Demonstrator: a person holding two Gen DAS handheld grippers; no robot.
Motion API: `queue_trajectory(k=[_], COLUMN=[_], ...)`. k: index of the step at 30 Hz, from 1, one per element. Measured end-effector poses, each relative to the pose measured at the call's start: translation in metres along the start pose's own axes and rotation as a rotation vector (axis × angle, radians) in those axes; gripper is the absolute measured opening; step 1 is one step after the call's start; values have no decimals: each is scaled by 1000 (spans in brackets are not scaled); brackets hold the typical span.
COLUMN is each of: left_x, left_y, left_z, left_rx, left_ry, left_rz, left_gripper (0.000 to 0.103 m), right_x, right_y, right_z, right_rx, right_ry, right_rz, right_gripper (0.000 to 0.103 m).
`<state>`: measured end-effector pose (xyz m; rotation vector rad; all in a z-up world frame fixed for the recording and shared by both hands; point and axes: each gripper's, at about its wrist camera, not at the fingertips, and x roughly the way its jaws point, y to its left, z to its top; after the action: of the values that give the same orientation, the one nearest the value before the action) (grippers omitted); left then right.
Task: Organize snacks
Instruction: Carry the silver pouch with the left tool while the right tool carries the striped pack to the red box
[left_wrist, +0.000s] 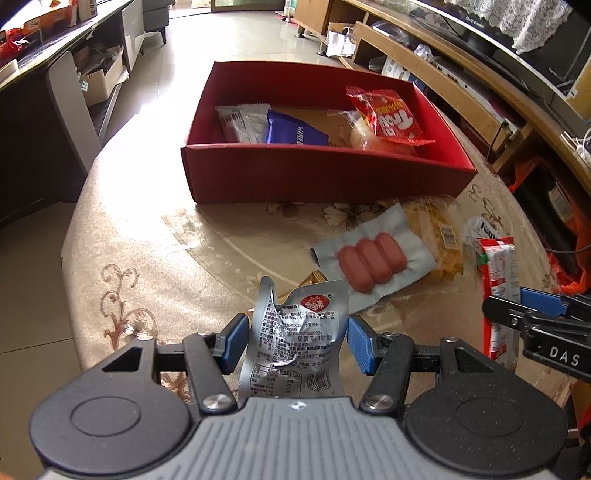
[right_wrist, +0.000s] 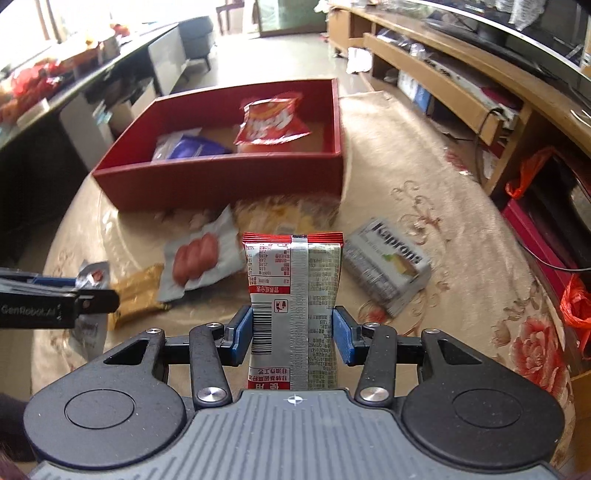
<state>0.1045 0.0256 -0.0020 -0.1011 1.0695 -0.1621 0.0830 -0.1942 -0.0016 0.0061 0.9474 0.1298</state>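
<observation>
My left gripper (left_wrist: 295, 341) clamps a crumpled silver packet (left_wrist: 295, 332) at bottom centre, long axis upright. My right gripper (right_wrist: 293, 334) grips a red-topped packet (right_wrist: 293, 291), long axis pointing up-frame. Beyond lies the sausage pack (left_wrist: 371, 260), then the red box (left_wrist: 317, 173) at upper centre.

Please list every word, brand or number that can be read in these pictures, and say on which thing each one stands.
"Kaprons": grey packet lying on the table.
"DAS": black body of the right tongs, seen from the left wrist.
"GenRobot.AI": side of the left tongs, seen from the right wrist.
"Trolli", upside down: red bag in the red box.
Fine print and barcodes on both held packets: too small to read.
</observation>
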Motion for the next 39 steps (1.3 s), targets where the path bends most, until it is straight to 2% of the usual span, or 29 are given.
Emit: queue_trajectory(k=[16, 27, 39], left_x=[-3, -6, -6], left_y=[-7, -22, -24], left_z=[22, 41, 77], left_rx=[-9, 24, 5], left_ry=[-41, -92, -143], left_rz=[-2, 15, 23], left_gripper=[53, 53, 53], right_x=[-4, -5, 0], right_y=[-1, -5, -8], right_z=[15, 37, 65], right_rx=[9, 33, 57], right_ry=[-42, -85, -127], right_rz=[16, 38, 62], right_gripper=[54, 54, 54])
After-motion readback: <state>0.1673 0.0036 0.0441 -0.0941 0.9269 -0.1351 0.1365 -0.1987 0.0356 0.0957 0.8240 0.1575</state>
